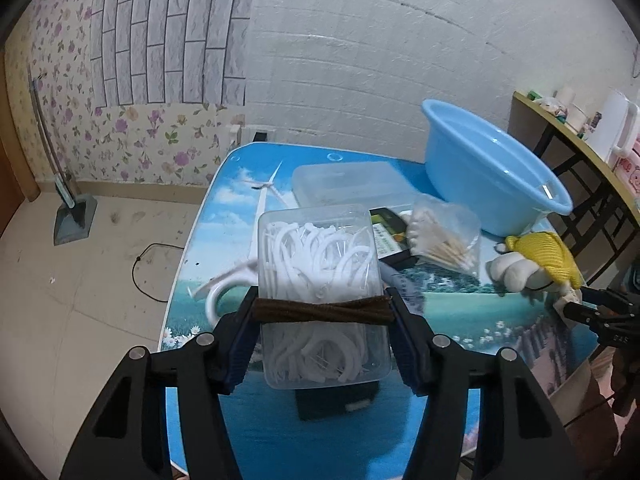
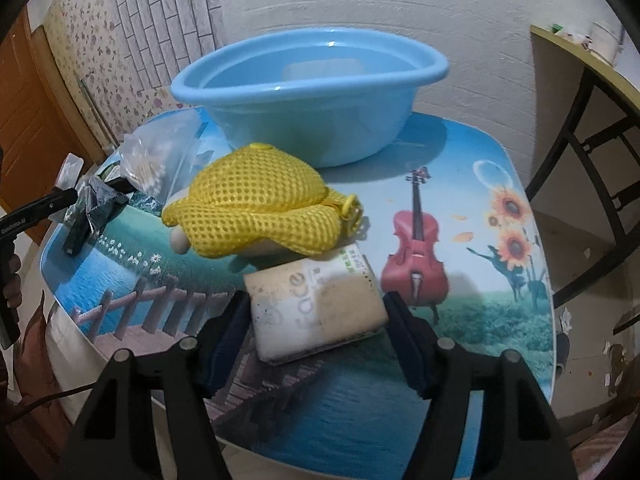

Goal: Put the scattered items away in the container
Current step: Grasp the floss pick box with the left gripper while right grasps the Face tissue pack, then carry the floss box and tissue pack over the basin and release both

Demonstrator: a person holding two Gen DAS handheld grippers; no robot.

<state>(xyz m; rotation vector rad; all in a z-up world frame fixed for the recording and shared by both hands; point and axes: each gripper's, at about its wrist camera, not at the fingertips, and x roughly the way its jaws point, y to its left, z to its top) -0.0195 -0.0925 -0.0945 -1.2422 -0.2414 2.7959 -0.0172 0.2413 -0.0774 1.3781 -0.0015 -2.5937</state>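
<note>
left gripper [image 1: 322, 308] clamped on clear box of white floss picks [image 1: 320, 280], raised over table [image 1: 460, 312] | right gripper [image 2: 316, 312] pads against both sides of worn tissue pack [image 2: 316, 308] on tabletop | blue basin [image 2: 308, 92] at table's far side | yellow mesh pouch [image 2: 256, 208] just before basin | bag of cotton swabs [image 1: 444, 236] beside basin

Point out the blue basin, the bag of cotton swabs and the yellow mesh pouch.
blue basin [image 2: 304, 120], right wrist view, on its front outer wall.
bag of cotton swabs [image 1: 442, 236], left wrist view, on the swab bundle inside.
yellow mesh pouch [image 2: 256, 204], right wrist view, on its mesh top.
</note>
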